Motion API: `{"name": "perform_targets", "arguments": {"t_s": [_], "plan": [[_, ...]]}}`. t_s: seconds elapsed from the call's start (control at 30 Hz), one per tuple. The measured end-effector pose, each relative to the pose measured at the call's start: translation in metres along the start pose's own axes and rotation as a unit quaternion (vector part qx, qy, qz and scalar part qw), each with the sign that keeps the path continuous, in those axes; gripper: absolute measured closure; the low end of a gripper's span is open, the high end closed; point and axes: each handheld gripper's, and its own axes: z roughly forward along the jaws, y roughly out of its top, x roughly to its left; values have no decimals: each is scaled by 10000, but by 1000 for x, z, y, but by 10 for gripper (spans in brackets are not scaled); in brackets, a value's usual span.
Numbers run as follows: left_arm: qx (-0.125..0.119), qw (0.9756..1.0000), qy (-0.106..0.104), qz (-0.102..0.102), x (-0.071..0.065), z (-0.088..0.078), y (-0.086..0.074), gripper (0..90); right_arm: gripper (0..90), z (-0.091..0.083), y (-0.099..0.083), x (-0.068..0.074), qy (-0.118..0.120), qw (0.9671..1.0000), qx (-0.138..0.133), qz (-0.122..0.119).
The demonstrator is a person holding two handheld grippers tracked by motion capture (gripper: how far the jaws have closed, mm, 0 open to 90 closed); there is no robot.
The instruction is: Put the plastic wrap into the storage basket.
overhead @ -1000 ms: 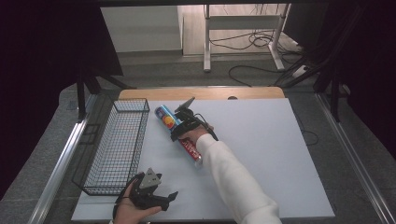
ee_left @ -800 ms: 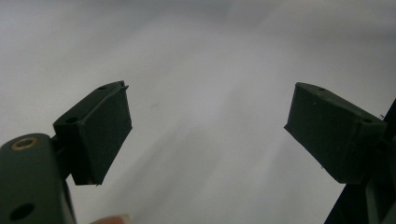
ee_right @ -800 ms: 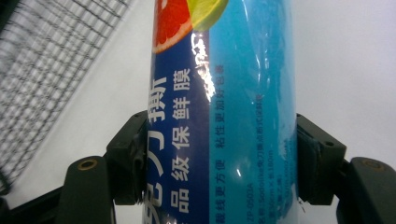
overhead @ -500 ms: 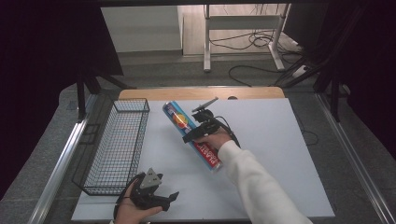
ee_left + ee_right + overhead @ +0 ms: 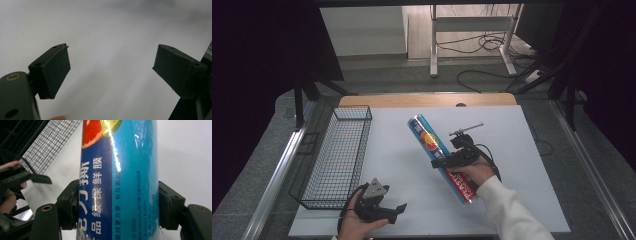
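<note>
The right claw (image 5: 451, 161) is clamped across the middle of a long blue tube of cling film (image 5: 439, 155), its two pads pressing the tube's sides in the right gripper view (image 5: 120, 192). The tube hangs tilted above the middle of the table (image 5: 522, 150), its lidded end pointing toward the far edge and its red end toward the near edge. The left claw (image 5: 387, 212) rests near the near left corner, jaws spread wide with nothing between them. A wire basket (image 5: 337, 160) stands along the left edge, well apart from the tube.

This looks like the carrying step: the tube is lifted and in transit. If the basket is the goal, the next move calls for swinging the tube toward the left edge, lining its length up with the long basket, lowering it inside, then releasing.
</note>
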Motion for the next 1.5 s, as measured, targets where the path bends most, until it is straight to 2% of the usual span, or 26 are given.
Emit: {"name": "perform_targets", "arguments": {"t_s": [0.03, 0.07, 0.2, 0.33, 0.37, 0.53, 0.57, 0.6, 0.63, 0.7, 0.73, 0.77, 0.8, 0.9, 0.93, 1.0, 1.03, 1.07, 1.1, 1.13, 1.17, 1.2, 1.27, 1.43, 1.47, 1.5], "plan": [[-17, 10000, -46, -77, 1, 1, 1, 135, 319, -4, -5, -3, -19, 10000, -40, 18], [-17, 10000, -46, -77, 1, 1, 1, 135, 319, -4, -5, -3, -19, 10000, -40, 18], [-72, 9997, -101, -211, 1, 2, 4, 138, 318, -15, -24, -11, -74, 9999, -107, 107], [-155, 9993, -175, -305, 3, 1, 7, 141, 318, -19, -33, -15, -20, 9997, -155, 177], [-235, 9986, -250, -402, 4, 2, 9, 141, 318, -21, -38, -16, -10, 9996, -181, 213], [-350, 9969, -401, -586, 8, 2, 13, 140, 318, -23, -44, -17, 51, 9994, -218, 262], [-425, 9954, -510, -691, 10, 2, 16, 139, 318, -24, -47, -16, 44, 9994, -222, 257], [-425, 9954, -510, -691, 10, 2, 16, 139, 318, -24, -47, -16, 44, 9994, -222, 257], [-498, 9935, -648, -788, 11, 3, 20, 138, 318, -23, -48, -14, 77, 9994, -220, 248], [-526, 9926, -733, -818, 11, 3, 22, 134, 318, -23, -49, -13, 83, 9994, -224, 249], [-568, 9913, -816, -859, 11, 4, 24, 134, 318, -23, -49, -13, 83, 9994, -224, 249], [-661, 9890, -939, -934, 11, 6, 29, 129, 318, -22, -49, -11, 88, 9994, -217, 247], [-661, 9890, -939, -934, 11, 6, 29, 127, 318, -22, -49, -11, 88, 9994, -217, 247], [-864, 9821, -1198, -1169, 13, 10, 42, 119, 318, -20, -50, -8, 157, 9992, -249, 254], [-864, 9821, -1198, -1169, 13, 10, 42, 115, 318, -20, -50, -8, 157, 9992, -249, 254], [-937, 9780, -1355, -1283, 15, 12, 47, 112, 318, -19, -50, -6, 172, 9992, -264, 258], [-1001, 9740, -1479, -1392, 16, 16, 54, 107, 318, -18, -50, -5, 208, 9991, -273, 257], [-1001, 9740, -1479, -1392, 16, 16, 54, 104, 318, -18, -50, -5, 208, 9991, -273, 257], [-1010, 9723, -1539, -1441, 18, 20, 59, 103, 318, -17, -50, -4, 236, 9990, -269, 265], [-1010, 9723, -1539, -1441, 18, 20, 59, 102, 318, -17, -50, -4, 236, 9990, -269, 265], [-1016, 9699, -1596, -1534, 19, 22, 61, 102, 318, -16, -51, -3, 238, 9990, -283, 269], [-1016, 9699, -1596, -1534, 19, 22, 61, 102, 318, -16, -51, -3, 238, 9990, -283, 269], [-1014, 9682, -1624, -1612, 21, 24, 61, 102, 318, -15, -51, -4, 232, 9990, -277, 266], [-947, 9707, -1544, -1579, 23, 27, 62, 104, 318, -12, -53, -5, 218, 9990, -274, 290], [-945, 9706, -1556, -1577, 24, 28, 62, 104, 318, -12, -53, -5, 218, 9990, -274, 290], [-971, 9692, -1593, -1608, 24, 28, 64, 104, 318, -11, -54, -5, 202, 9990, -269, 303]]}}
